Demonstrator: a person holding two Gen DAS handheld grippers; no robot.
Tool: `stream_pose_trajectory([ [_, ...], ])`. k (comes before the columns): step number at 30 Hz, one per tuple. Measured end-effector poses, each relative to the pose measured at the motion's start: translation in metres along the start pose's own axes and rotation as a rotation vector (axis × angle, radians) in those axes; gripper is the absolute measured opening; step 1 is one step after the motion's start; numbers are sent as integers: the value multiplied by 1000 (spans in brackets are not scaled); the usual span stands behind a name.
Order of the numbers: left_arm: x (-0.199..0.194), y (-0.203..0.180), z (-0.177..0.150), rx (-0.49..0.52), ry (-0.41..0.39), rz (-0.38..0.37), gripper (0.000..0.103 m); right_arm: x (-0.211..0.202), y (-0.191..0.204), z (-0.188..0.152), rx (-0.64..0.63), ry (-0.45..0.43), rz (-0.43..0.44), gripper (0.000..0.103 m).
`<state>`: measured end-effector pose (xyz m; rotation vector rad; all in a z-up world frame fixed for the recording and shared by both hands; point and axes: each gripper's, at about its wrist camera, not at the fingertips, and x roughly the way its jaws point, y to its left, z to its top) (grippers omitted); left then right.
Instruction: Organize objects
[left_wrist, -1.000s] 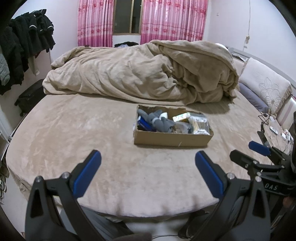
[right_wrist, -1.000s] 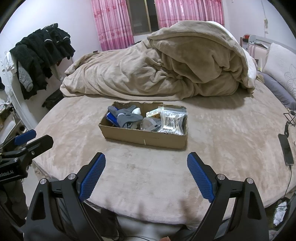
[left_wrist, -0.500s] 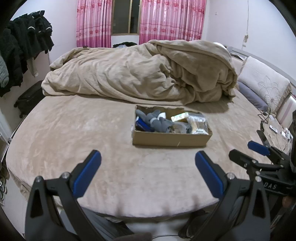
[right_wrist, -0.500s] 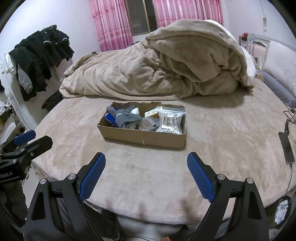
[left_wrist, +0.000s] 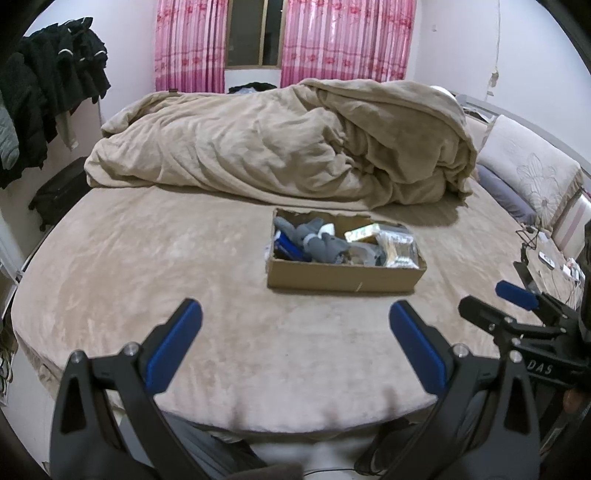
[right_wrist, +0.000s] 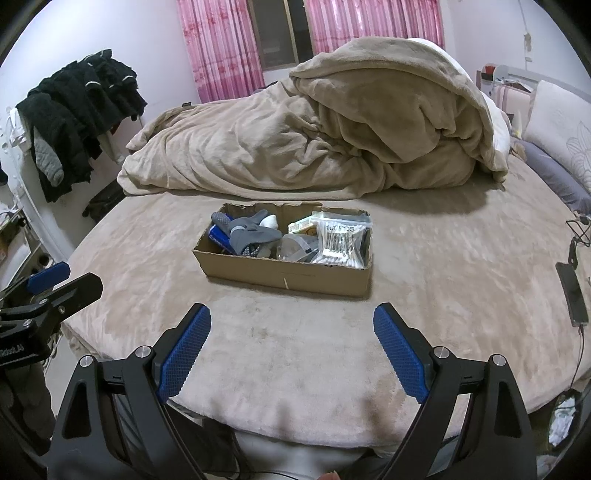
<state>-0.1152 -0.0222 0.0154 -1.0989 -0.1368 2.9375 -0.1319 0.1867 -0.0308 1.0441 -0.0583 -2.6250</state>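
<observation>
A shallow cardboard box (left_wrist: 343, 282) (right_wrist: 284, 275) sits on the round beige bed. It holds grey socks (right_wrist: 247, 230), a blue item (left_wrist: 286, 243), a yellow-green packet (left_wrist: 362, 233) and a clear bag of cotton swabs (right_wrist: 338, 240). My left gripper (left_wrist: 295, 321) is open and empty, over the bed's near edge, short of the box. My right gripper (right_wrist: 291, 325) is open and empty, also short of the box. Each gripper shows at the edge of the other's view.
A crumpled beige duvet (left_wrist: 280, 144) lies behind the box. Pillows (left_wrist: 528, 170) are at the right. A phone on a cable (right_wrist: 571, 293) lies on the bed's right edge. Dark clothes (right_wrist: 77, 107) hang at the left wall.
Both views have drifted slightly; the box sits a little further left in each. Both grippers stay open and empty.
</observation>
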Motion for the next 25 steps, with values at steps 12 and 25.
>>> stream_pose_trajectory([
  [12, 2, 1, -2, -3, 5, 0, 102, 1, 0, 0, 0, 0, 0, 92],
  [25, 20, -6, -3, 6, 20, -6, 102, 13, -7, 0, 10, 11, 7, 92],
])
